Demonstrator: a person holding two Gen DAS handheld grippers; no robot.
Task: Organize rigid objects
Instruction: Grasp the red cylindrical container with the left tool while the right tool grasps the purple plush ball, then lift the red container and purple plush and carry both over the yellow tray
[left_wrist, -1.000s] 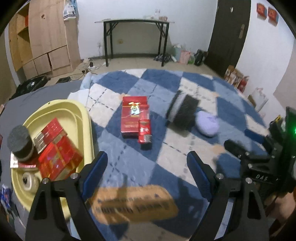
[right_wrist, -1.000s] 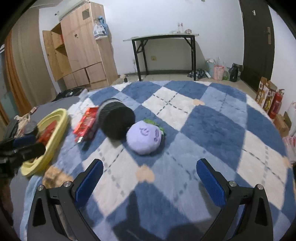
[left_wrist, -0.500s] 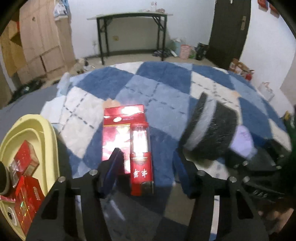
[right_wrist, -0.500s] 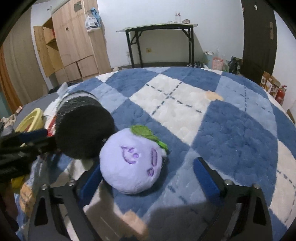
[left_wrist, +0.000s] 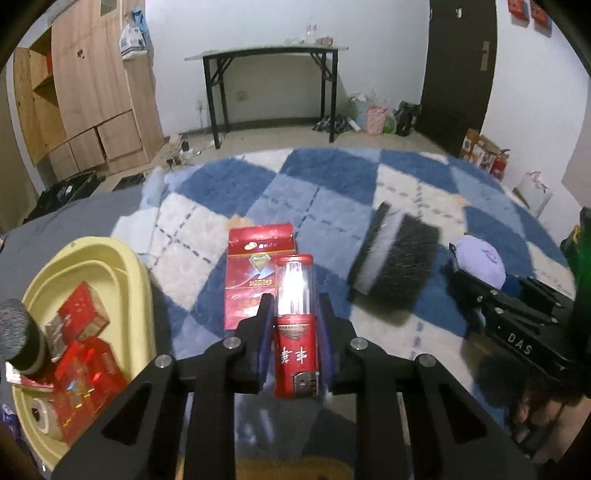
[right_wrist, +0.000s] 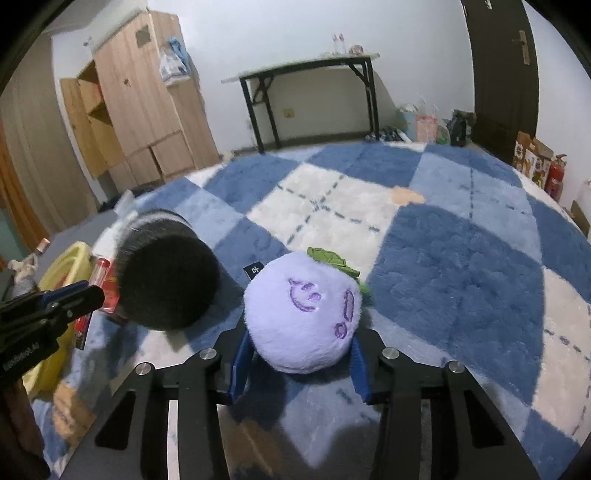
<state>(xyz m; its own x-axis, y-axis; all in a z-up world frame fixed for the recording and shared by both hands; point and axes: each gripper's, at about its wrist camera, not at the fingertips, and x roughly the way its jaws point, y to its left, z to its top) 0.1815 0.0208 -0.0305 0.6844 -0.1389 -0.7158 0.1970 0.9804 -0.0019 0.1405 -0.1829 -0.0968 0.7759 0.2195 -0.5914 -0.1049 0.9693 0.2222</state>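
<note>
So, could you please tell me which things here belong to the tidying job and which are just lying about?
Job: red cylindrical lighter in left tool; flat red box; yellow plastic tray.
Lying about: purple plush ball in right tool; black folding table.

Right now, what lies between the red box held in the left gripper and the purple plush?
In the left wrist view, the black furry cylinder lies on the rug between the slim red box and the purple plush.
</note>
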